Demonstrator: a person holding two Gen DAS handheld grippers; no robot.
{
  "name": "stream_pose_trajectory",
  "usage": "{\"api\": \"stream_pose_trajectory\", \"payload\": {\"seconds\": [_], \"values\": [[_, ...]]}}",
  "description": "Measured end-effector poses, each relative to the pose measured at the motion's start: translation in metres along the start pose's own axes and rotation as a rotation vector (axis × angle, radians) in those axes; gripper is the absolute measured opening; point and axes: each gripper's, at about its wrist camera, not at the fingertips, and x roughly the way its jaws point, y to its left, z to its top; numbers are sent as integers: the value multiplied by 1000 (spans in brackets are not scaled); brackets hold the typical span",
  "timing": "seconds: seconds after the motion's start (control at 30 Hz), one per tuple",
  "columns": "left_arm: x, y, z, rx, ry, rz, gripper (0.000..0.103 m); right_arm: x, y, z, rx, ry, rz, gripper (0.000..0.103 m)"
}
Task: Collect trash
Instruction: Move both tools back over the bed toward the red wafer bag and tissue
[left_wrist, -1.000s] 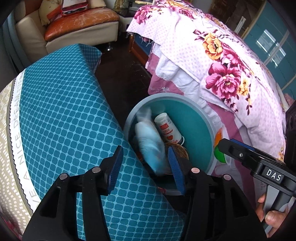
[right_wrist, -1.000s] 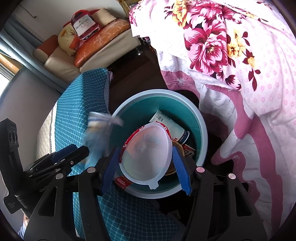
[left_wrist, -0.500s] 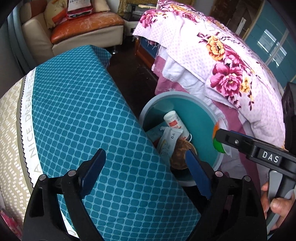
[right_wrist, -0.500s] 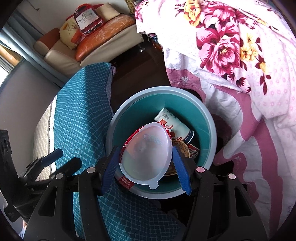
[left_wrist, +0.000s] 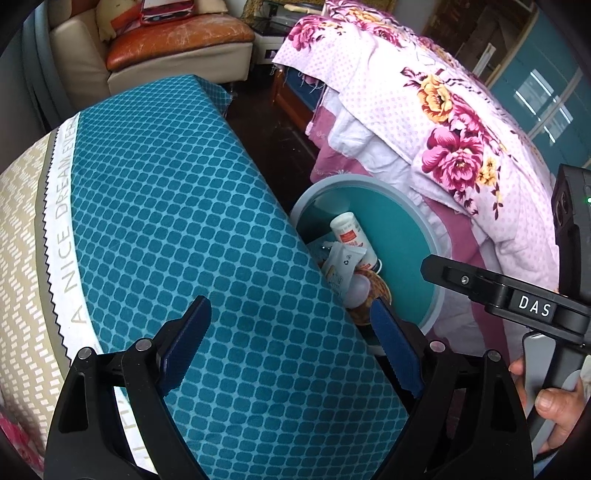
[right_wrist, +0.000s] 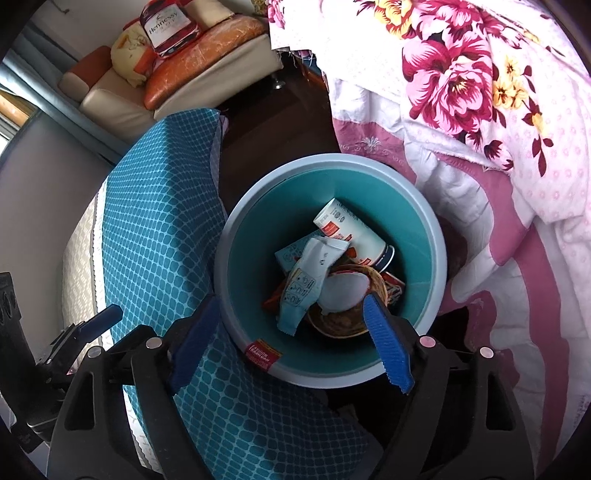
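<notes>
A round teal trash bin (right_wrist: 432, 236) with a pale rim stands on the floor between the table and the bed; it also shows in the left wrist view (left_wrist: 413, 258). Inside lie a white cup (right_wrist: 354, 232), a pale blue pouch (right_wrist: 303, 284), a white plastic lid (right_wrist: 345, 291) and a brown bowl (right_wrist: 343, 321). My right gripper (right_wrist: 291, 343) is open and empty above the bin's near rim. My left gripper (left_wrist: 291, 347) is open and empty over the teal tablecloth (left_wrist: 177, 221), left of the bin.
A bed with a pink floral quilt (right_wrist: 480, 74) rises right of the bin. A sofa with orange cushions (right_wrist: 207, 37) stands at the back. Dark floor (left_wrist: 273, 136) runs between table and bed. The right gripper's body (left_wrist: 517, 299) shows in the left view.
The right gripper opened and the white lid dropped into the bin. The left gripper let go of the pouch, opened wide and moved back left over the table.
</notes>
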Motion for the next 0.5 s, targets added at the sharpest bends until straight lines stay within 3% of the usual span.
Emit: {"api": "stream_pose_trajectory", "payload": {"seconds": [0.5], "values": [[-44, 36, -32, -52, -18, 14, 88, -16, 40, -20, -72, 4, 24, 77]]}}
